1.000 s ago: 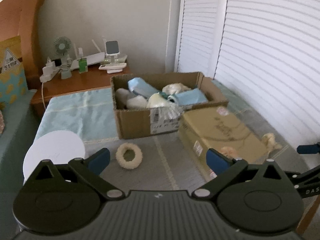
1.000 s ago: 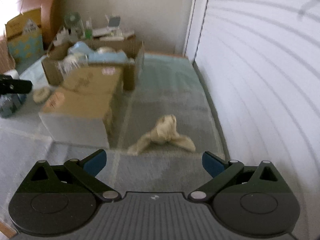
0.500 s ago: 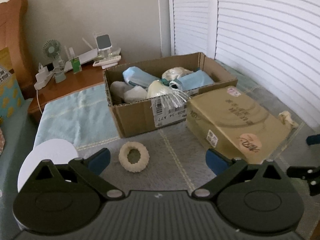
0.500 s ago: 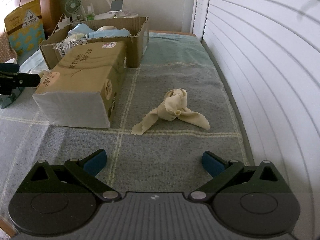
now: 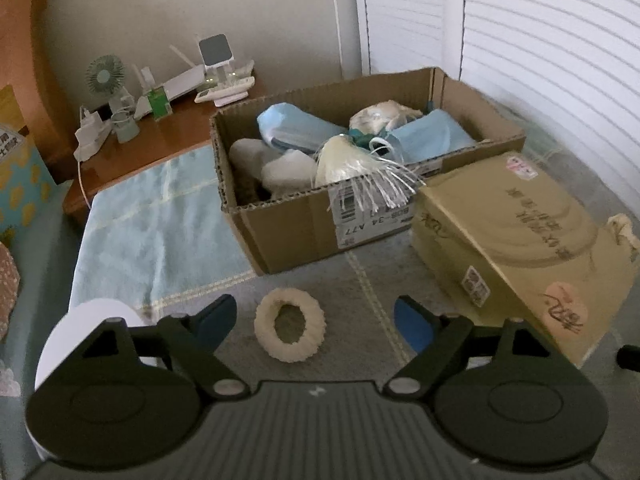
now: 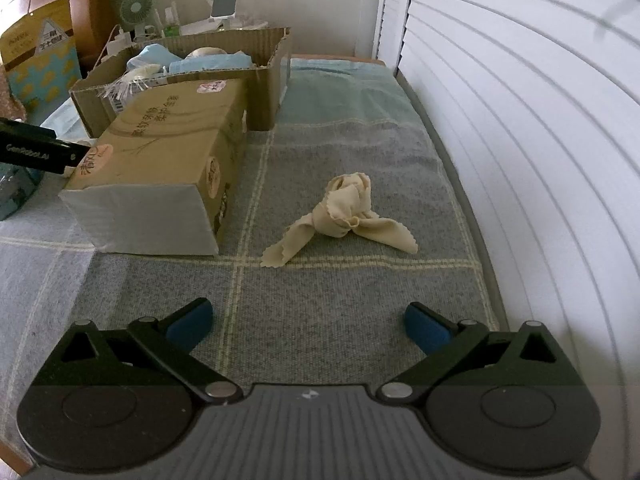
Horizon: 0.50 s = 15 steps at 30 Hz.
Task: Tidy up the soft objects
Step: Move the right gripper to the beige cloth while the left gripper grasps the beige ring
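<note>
Closing left tool (image 5: 314,322) straddles fuzzy ring (image 5: 290,330), ungripped; right tool (image 6: 308,322) wide, empty; tissue pack (image 6: 160,152) between.

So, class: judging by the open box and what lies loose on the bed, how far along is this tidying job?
Done: several soft items already fill the open cardboard box. In hand: nothing yet; the left gripper is closing around the cream scrunchie, not gripping. Left: that scrunchie and the knotted cloth ahead of the open right gripper.

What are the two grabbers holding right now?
Nothing. The left gripper is closing around the fuzzy cream fabric ring, not pinching it yet. The right gripper is open, short of the knotted beige cloth.
</note>
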{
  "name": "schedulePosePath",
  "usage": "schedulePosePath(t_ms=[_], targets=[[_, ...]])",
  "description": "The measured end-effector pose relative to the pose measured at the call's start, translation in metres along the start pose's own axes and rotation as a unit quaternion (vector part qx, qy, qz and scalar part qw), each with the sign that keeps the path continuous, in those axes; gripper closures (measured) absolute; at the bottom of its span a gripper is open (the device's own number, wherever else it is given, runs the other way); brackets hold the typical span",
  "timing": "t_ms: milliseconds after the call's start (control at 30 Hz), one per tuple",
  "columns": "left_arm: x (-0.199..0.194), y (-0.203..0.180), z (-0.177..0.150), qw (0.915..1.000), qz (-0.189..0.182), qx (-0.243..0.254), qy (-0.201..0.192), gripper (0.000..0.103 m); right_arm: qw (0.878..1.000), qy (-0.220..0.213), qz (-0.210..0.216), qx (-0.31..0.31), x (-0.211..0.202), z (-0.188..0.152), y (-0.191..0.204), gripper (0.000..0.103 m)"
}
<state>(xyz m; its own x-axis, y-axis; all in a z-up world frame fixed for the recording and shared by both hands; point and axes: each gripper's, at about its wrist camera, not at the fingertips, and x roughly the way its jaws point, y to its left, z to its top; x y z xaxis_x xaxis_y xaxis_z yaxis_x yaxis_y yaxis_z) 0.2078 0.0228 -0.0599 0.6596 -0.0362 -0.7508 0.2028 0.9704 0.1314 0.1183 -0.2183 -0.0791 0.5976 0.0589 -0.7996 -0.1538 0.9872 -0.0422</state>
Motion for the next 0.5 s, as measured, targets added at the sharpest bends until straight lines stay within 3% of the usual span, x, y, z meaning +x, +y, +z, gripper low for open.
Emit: schedulePosePath(t_ms=[267, 500], targets=[[0.017, -0.006, 0.007, 0.9989, 0.005, 0.037, 0.028, 0.016, 1.0, -0.001, -0.001, 0.001, 0.001, 0.0, 0.0, 0.0], [0.022, -0.006, 0.015, 0.9952, -0.018, 0.075, 0.06, 0.017, 1.0, 0.002, 0.002, -0.002, 0.0, 0.0, -0.001, 0.0]])
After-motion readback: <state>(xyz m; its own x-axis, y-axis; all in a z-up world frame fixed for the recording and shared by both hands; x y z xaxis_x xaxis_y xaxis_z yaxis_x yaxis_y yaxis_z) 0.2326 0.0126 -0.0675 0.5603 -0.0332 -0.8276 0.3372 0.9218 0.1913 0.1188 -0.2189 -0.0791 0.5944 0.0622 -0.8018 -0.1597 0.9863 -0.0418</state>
